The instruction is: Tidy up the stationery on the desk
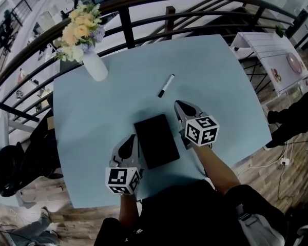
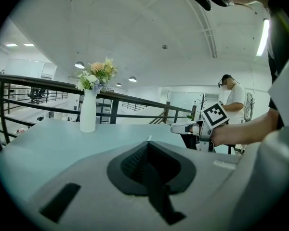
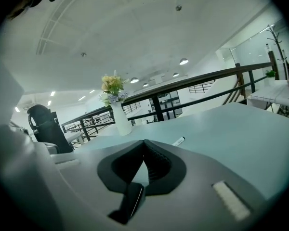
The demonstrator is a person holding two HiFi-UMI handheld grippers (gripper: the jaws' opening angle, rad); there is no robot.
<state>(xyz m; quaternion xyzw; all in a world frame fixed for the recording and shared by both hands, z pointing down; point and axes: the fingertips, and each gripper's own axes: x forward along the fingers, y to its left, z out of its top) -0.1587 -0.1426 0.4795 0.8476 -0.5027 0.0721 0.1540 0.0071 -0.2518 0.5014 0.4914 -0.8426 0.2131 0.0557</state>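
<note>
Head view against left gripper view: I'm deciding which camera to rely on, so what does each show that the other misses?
Only the head view shows the black notebook lying on the blue table. Only the left gripper view shows the ceiling and a second person standing in the background. Both show that table, the vase of flowers, the railing and the right gripper.

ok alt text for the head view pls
The left hand-held gripper and right hand-held gripper, both shut, flank a black notebook on a pale blue table. Beyond it are a marker and, far left, a white vase of flowers.
</note>
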